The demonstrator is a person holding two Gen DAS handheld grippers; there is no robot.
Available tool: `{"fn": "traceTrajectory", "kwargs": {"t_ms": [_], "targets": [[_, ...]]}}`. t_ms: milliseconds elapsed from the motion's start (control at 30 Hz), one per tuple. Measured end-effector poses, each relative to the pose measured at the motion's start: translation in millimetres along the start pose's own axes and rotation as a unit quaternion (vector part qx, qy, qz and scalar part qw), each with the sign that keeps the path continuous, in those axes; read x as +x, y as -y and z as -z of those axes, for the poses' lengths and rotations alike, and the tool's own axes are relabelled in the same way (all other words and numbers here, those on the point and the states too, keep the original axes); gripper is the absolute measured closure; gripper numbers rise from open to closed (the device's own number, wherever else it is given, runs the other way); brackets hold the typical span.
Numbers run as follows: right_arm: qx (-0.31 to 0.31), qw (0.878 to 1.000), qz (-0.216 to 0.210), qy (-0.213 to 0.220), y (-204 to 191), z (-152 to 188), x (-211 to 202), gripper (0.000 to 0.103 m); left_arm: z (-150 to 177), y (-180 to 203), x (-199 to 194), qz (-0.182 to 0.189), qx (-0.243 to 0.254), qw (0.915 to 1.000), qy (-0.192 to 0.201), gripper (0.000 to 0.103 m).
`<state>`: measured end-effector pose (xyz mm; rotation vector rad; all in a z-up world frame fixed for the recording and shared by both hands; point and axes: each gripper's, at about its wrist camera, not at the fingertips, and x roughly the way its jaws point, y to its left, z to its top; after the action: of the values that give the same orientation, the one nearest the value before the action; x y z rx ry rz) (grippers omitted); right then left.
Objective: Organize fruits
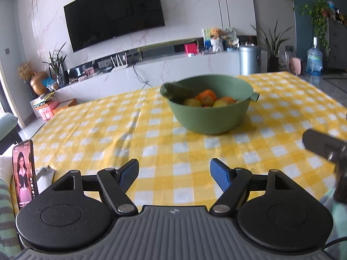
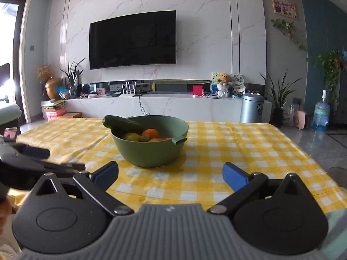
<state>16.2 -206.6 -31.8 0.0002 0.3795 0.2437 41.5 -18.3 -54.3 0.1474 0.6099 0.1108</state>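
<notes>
Round matte green bowl (image 2: pixel 149 149) of fruit on yellow checked cloth (image 2: pixel 227 158)

A round, matte green plastic bowl (image 2: pixel 151 149) with a small tab handle sits on a table under a yellow-and-white checked tablecloth (image 2: pixel 238 151). A dark green cucumber (image 2: pixel 121 124) leans over its left rim, beside an orange (image 2: pixel 150 133) and yellowish fruits (image 2: pixel 131 136). In the foreground the right gripper (image 2: pixel 171 176), black with blue pads, stands spread wide with nothing between its fingers. The left gripper (image 2: pixel 36 151) shows blurred at the left edge. Behind hangs a dark wall-mounted television (image 2: pixel 132 39).
</notes>
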Motion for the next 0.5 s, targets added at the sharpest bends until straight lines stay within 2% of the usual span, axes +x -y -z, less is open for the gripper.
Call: {"fn": "traceTrajectory", "kwargs": {"t_ms": [500], "targets": [[0.013,1.000,0.001,-0.007,1.4,0.1,0.7,0.004,4.8,5.4,3.4,0.000,0.006,0.9999,-0.011,0.015]]}}
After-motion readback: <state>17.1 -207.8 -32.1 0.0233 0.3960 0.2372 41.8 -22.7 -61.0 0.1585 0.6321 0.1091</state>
